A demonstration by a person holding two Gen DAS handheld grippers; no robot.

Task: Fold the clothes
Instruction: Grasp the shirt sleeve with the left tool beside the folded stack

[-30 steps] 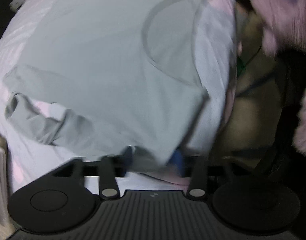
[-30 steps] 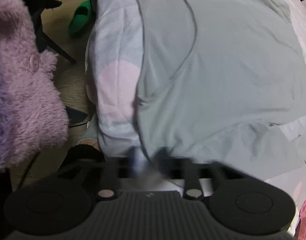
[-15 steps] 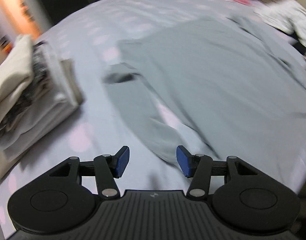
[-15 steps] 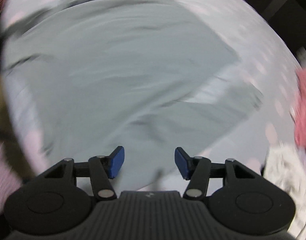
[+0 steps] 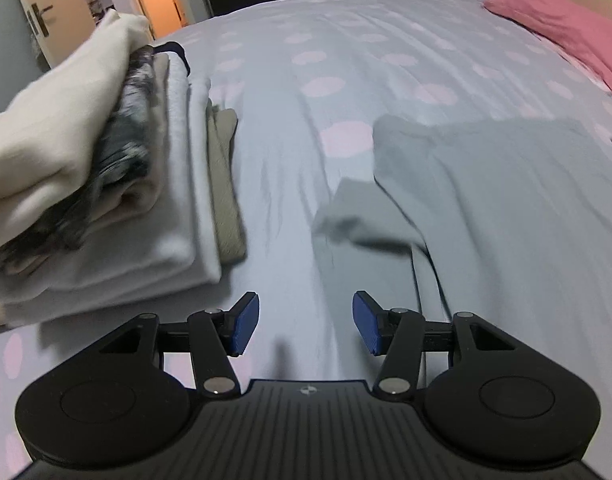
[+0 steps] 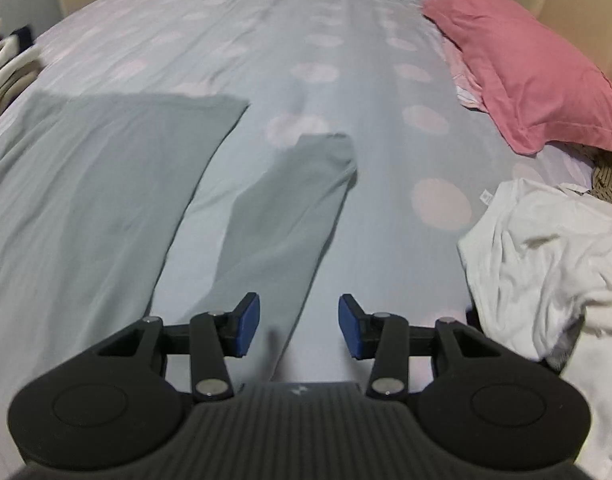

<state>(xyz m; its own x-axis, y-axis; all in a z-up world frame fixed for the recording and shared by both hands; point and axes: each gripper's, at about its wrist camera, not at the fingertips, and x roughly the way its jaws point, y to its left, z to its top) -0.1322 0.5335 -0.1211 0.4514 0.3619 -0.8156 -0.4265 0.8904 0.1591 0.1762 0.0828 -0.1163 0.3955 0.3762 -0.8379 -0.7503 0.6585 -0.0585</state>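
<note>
Grey shirt [image 6: 86, 184] spread flat on bed [image 6: 306, 32], sleeves out. Left gripper [image 5: 306, 322], right gripper [image 6: 299, 326] both spread, empty. Risk: thin sleeve [image 6: 290, 200] (loose) slipping, bunching when pinched.

In the left wrist view, a stack of folded clothes [image 5: 106, 184] sits on the bed [image 5: 306, 80] at frame left, the spread shirt [image 5: 506, 208] at right. In the right wrist view, its sleeve [image 6: 290, 208] lies centre, a pillow [image 6: 526, 72] upper right, a crumpled garment [image 6: 546, 256] below it.
</note>
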